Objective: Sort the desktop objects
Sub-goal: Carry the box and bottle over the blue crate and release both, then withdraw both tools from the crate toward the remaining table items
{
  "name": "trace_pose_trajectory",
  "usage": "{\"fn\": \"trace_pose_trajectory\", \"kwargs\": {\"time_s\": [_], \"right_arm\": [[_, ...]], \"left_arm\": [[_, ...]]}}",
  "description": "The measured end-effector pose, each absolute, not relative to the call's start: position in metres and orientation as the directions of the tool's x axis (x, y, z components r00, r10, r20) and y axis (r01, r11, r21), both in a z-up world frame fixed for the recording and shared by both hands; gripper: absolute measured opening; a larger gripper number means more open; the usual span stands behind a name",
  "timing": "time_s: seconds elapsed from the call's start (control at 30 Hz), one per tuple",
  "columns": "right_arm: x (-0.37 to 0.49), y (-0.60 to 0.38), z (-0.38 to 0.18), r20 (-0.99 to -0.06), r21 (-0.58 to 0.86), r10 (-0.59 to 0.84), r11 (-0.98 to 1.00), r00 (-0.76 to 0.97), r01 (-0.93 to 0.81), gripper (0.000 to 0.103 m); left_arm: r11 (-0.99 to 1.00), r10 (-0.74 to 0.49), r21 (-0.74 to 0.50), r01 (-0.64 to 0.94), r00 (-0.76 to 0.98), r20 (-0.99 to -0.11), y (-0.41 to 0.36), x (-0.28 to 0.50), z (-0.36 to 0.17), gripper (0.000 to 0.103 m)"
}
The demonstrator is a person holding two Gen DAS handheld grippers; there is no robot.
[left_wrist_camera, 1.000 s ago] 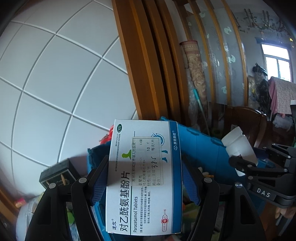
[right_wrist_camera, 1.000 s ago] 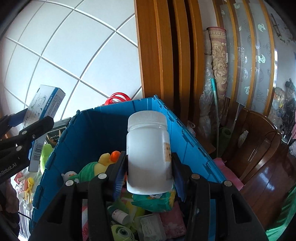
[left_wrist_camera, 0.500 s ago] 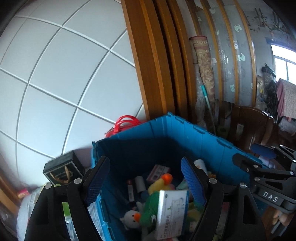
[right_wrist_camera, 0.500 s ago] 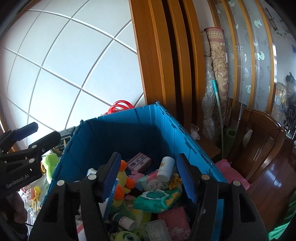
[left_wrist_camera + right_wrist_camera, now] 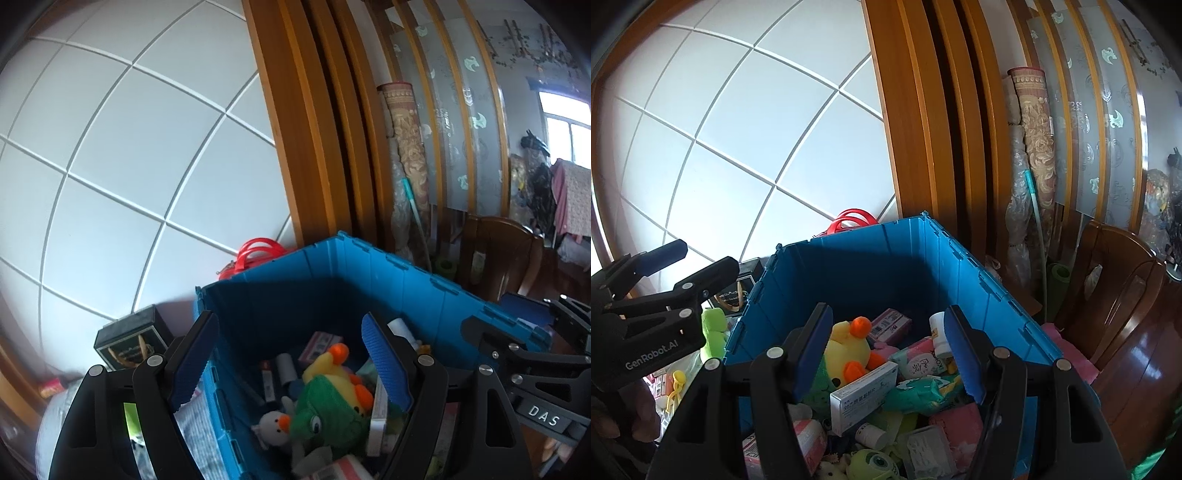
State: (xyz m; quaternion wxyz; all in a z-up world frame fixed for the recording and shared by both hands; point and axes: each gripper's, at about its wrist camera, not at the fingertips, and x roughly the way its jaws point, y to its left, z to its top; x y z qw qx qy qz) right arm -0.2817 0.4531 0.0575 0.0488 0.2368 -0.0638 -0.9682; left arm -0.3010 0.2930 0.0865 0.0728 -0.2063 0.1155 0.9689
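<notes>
1. Both tools hang over the blue crate (image 5: 916,258), fingers spread, nothing between pads.
2. L tool (image 5: 291,365): released, above crate's left wall; R tool (image 5: 886,350): released, over crate middle.
3. Paracetamol box (image 5: 864,397) lies tilted inside crate, resting on the yellow duck plush (image 5: 847,350) & a teal wipes pack (image 5: 923,391).
4. White pill bottle (image 5: 938,334) inside near right wall, prob. leaning on other items.
5. Green frog plush (image 5: 328,417) in crate w/ other clutter.
6. Black box (image 5: 129,343) sits outside crate, left of it.
</notes>
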Motion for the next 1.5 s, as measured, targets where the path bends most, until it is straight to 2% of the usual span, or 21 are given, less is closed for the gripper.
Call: {"fn": "trace_pose_trajectory", "kwargs": {"time_s": [0.5, 0.87, 1.23, 1.33, 1.5], "right_arm": [[-0.249, 0.406, 0.053, -0.411, 0.1, -0.123, -0.991, -0.903, 0.09, 0.062], [-0.218, 0.359, 0.054, -0.397, 0.045, -0.071, -0.997, -0.915, 0.058, 0.062], [-0.179, 0.249, 0.055, -0.4, 0.066, -0.162, -0.987, -0.902, 0.147, 0.062], [-0.169, 0.21, 0.049, -0.393, 0.084, -0.201, -0.98, -0.897, 0.182, 0.067], [-0.15, 0.149, 0.038, -0.336, 0.127, -0.296, -0.955, -0.894, 0.269, 0.068]], "left_arm": [[-0.979, 0.06, 0.157, -0.129, -0.921, -0.385, 0.248, -0.265, 0.082, 0.08], [-0.983, 0.077, 0.126, -0.135, -0.92, -0.384, 0.196, -0.226, 0.071, 0.08], [-0.988, -0.045, 0.155, -0.017, -0.922, -0.386, 0.07, -0.164, 0.051, 0.08], [-0.987, -0.091, 0.157, 0.033, -0.922, -0.377, 0.028, -0.144, 0.039, 0.08], [-0.984, -0.16, 0.146, 0.105, -0.886, -0.436, -0.044, -0.121, 0.005, 0.08]]}}
